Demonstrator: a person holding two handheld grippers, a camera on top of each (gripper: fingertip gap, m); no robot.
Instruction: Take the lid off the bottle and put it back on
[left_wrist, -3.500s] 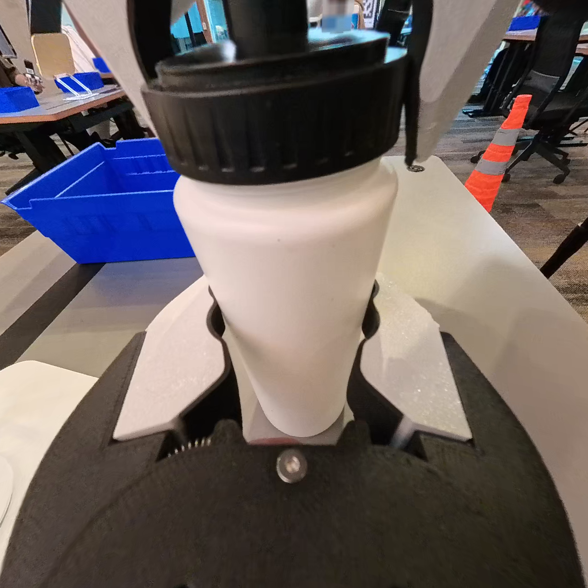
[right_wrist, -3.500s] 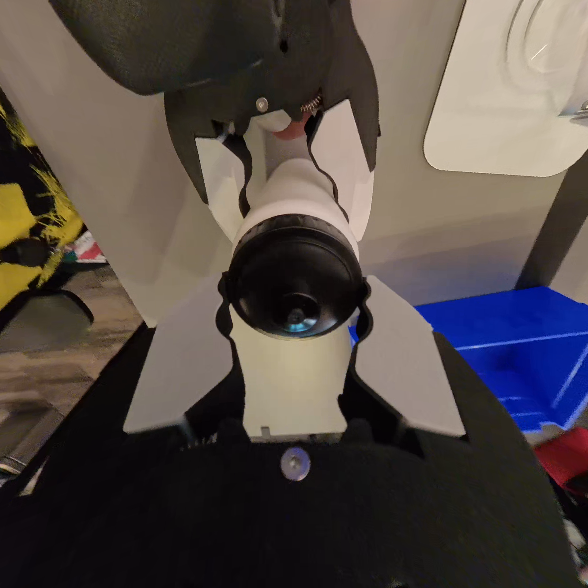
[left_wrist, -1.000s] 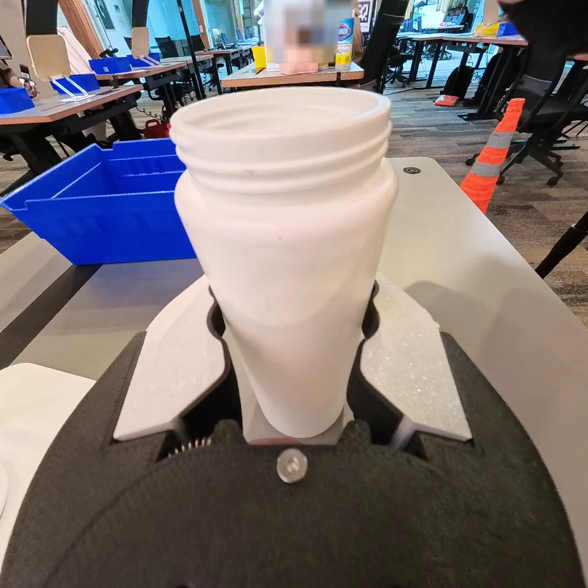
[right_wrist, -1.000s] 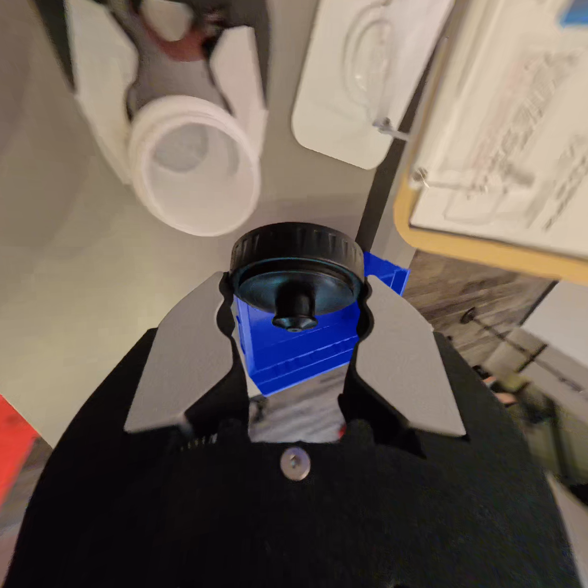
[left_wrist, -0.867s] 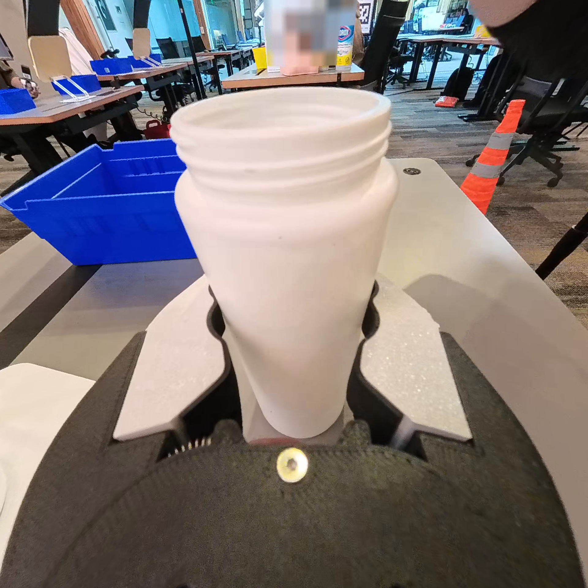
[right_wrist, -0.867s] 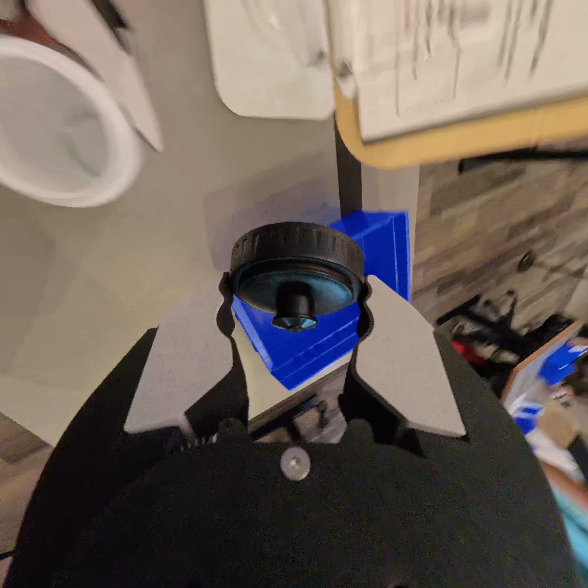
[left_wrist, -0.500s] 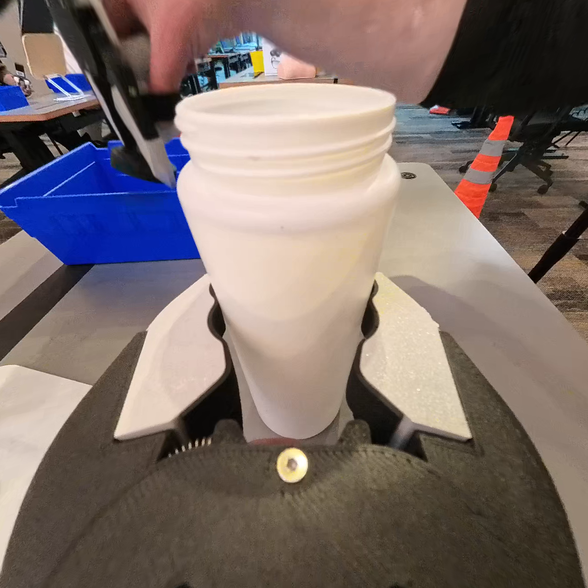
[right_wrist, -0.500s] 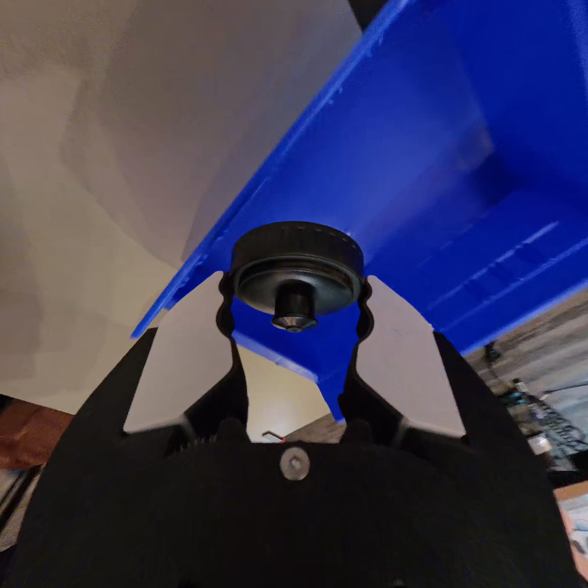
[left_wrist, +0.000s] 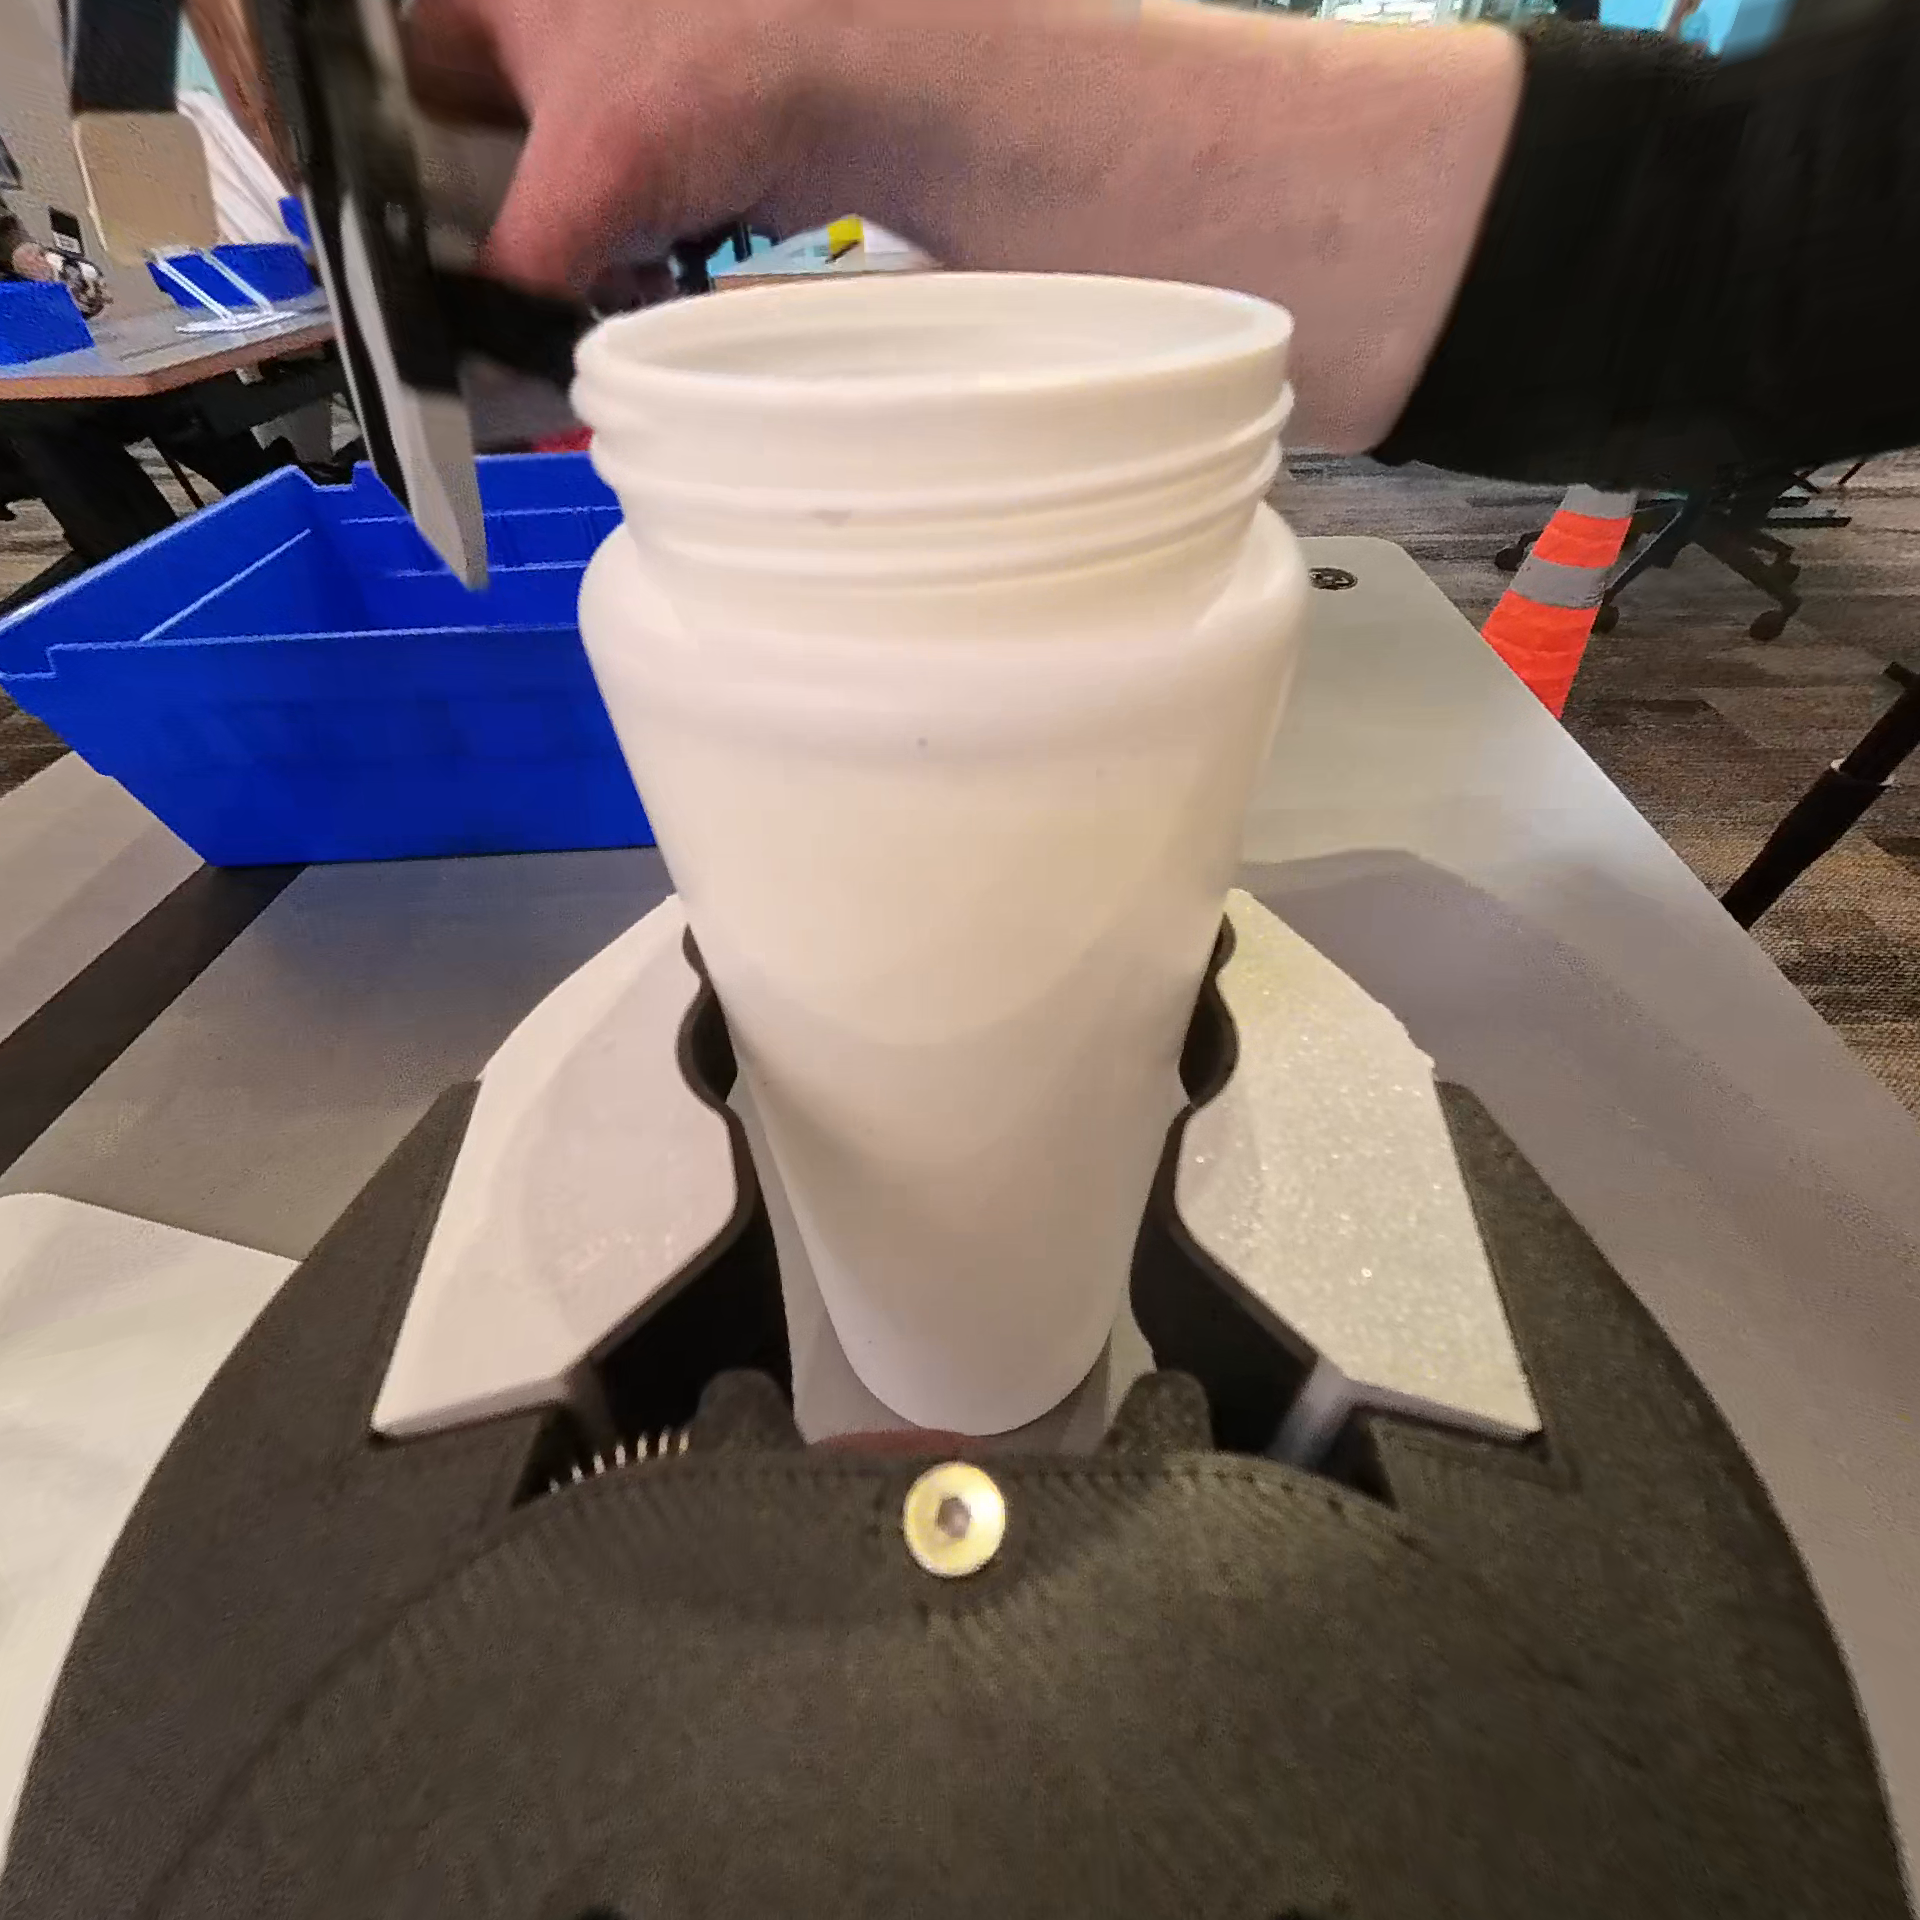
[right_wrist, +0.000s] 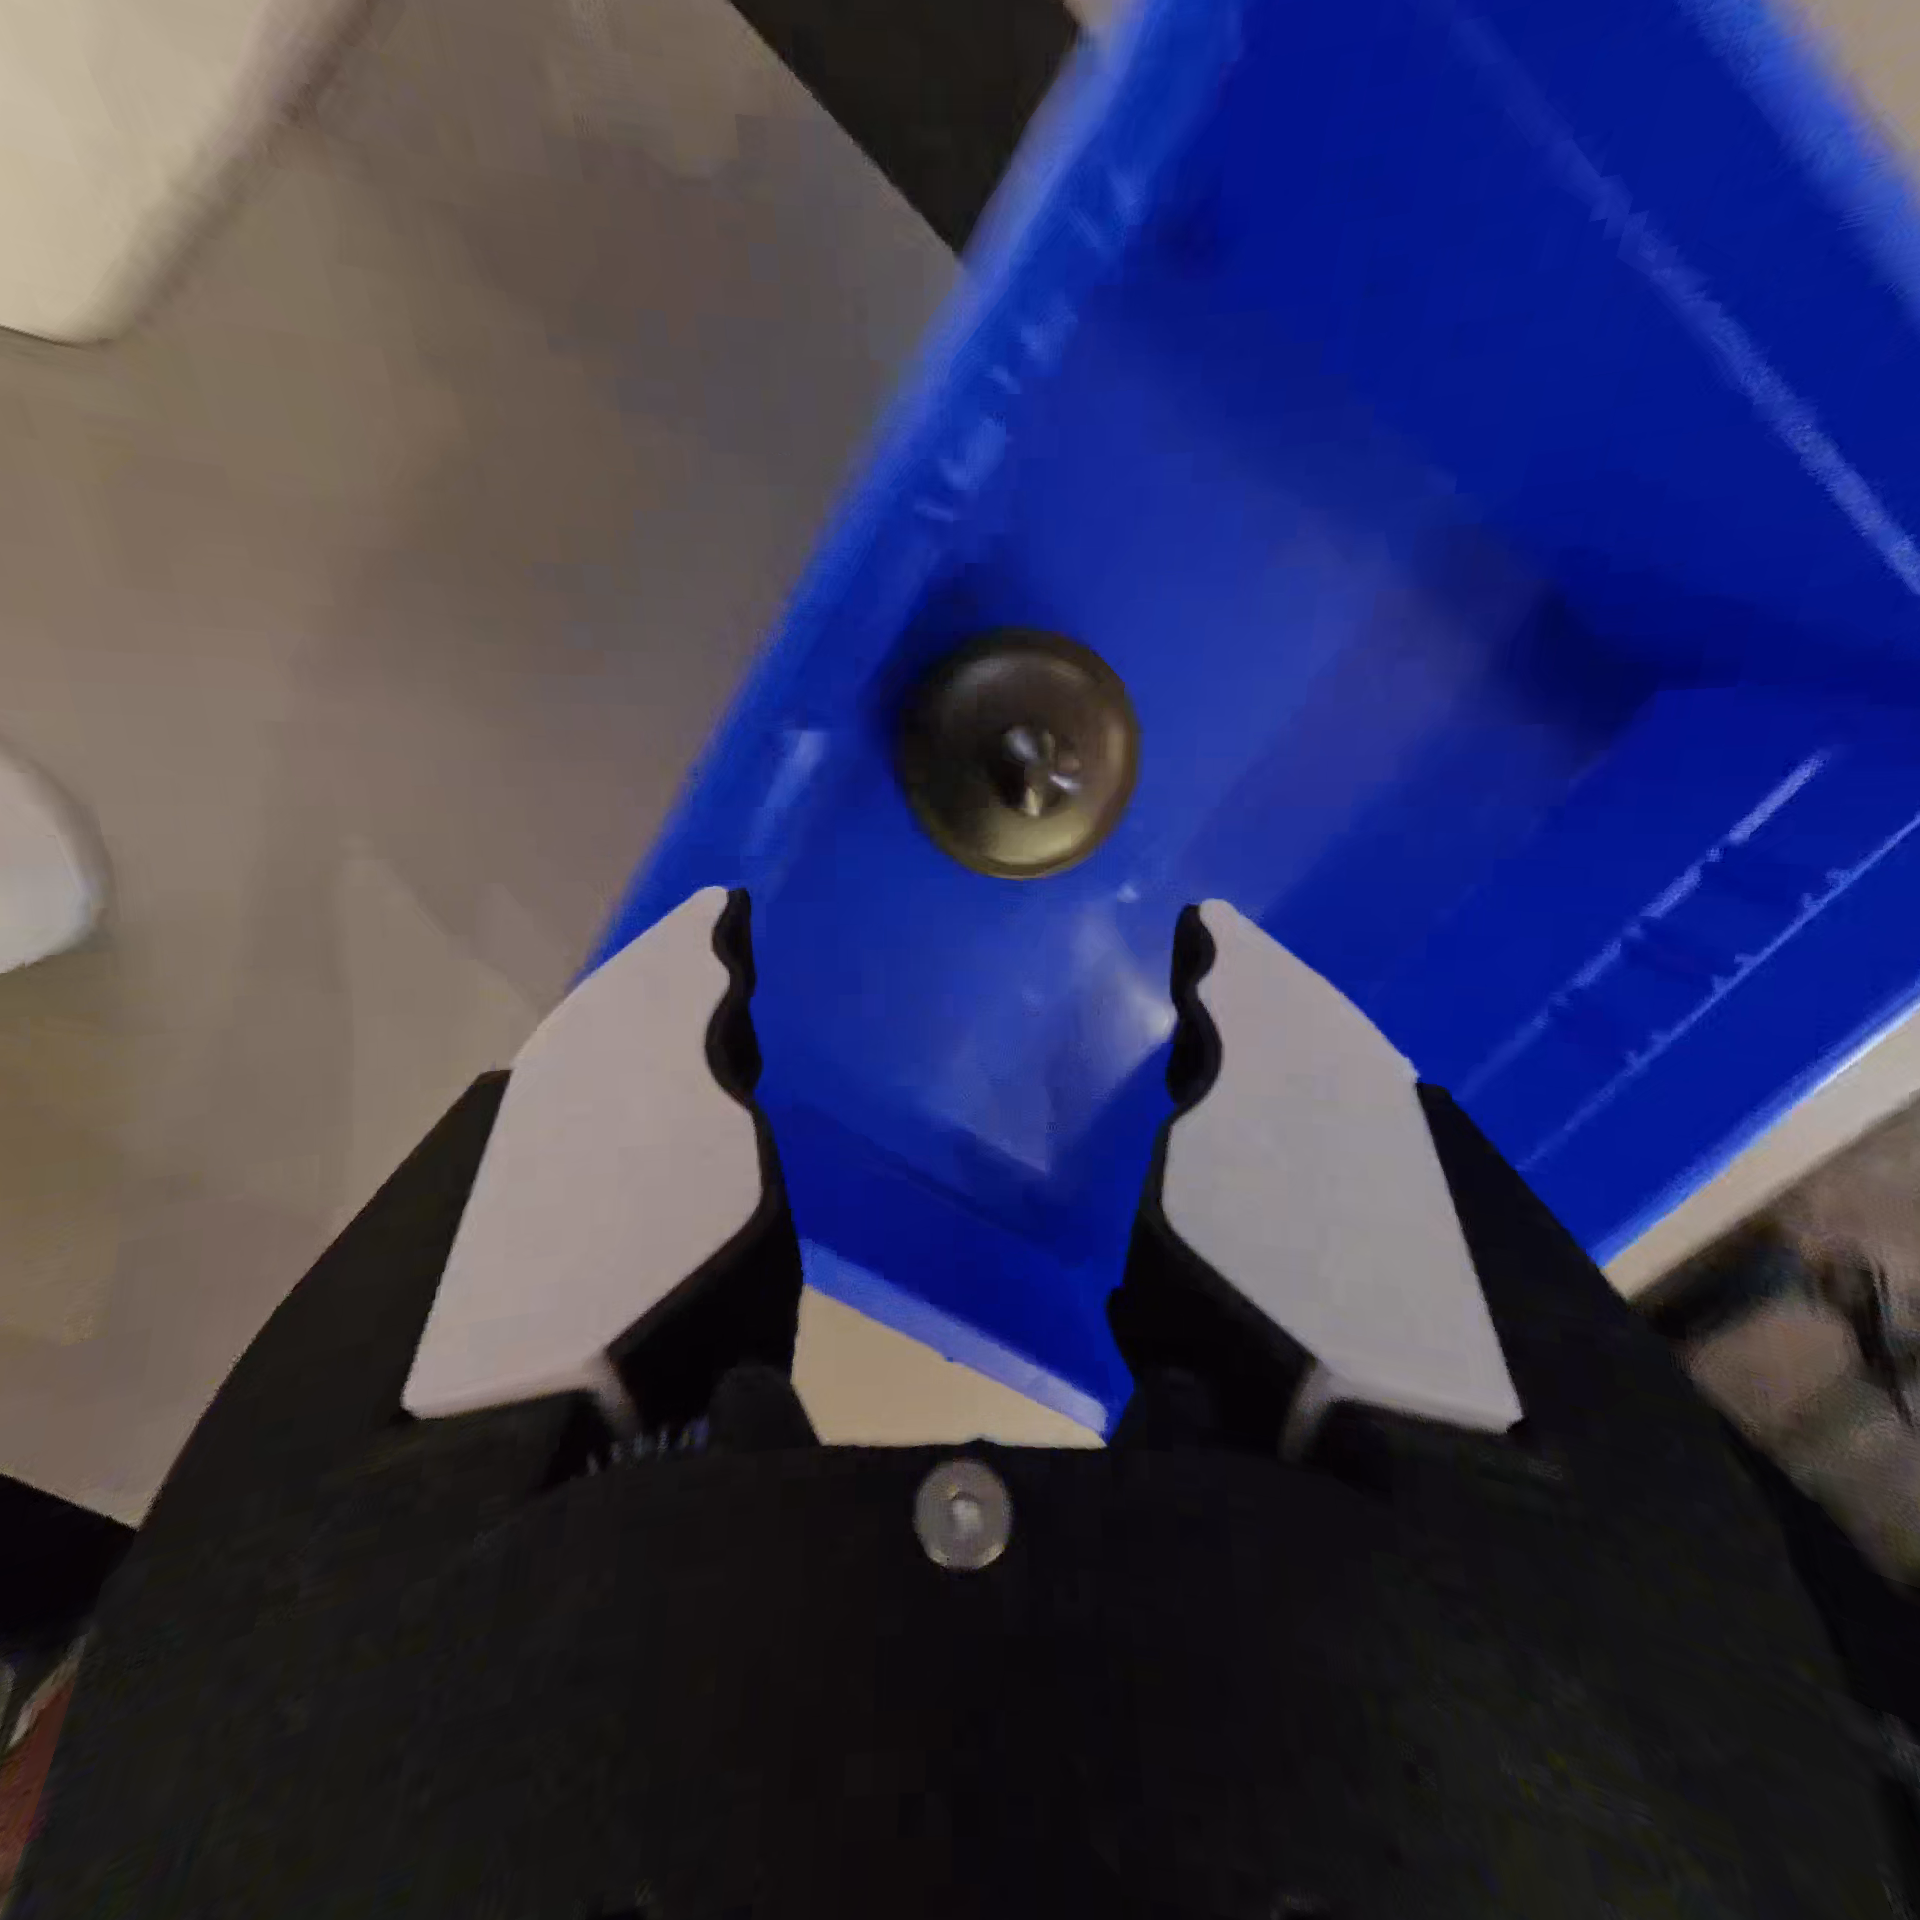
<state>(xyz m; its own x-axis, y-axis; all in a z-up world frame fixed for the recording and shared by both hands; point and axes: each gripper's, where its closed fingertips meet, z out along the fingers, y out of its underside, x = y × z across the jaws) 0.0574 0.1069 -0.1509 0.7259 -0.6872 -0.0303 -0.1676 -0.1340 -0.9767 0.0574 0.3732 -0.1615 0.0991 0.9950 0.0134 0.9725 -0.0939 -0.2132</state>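
The white bottle (left_wrist: 935, 727) stands upright with no lid, its threaded mouth open. My left gripper (left_wrist: 956, 935) is shut on its lower body. The black lid (right_wrist: 1018, 753) lies inside the blue bin (right_wrist: 1351, 416), top side up, near the bin's left wall. My right gripper (right_wrist: 961, 909) is open and empty, above the bin and just short of the lid. In the left wrist view one of the right gripper's fingers (left_wrist: 416, 416) hangs over the blue bin (left_wrist: 312, 707), behind and left of the bottle.
A person's hand (left_wrist: 935, 156) and dark sleeve (left_wrist: 1662, 260) reach across above the bottle. The grey table (left_wrist: 1558, 935) extends to the right. A white mat (left_wrist: 104, 1351) lies at the near left. An orange cone (left_wrist: 1548, 613) stands on the floor beyond.
The lid came off the bottle in my right gripper and was carried over the blue bin. My right gripper has now opened and the lid lies in the bin. The left gripper still holds the bottle.
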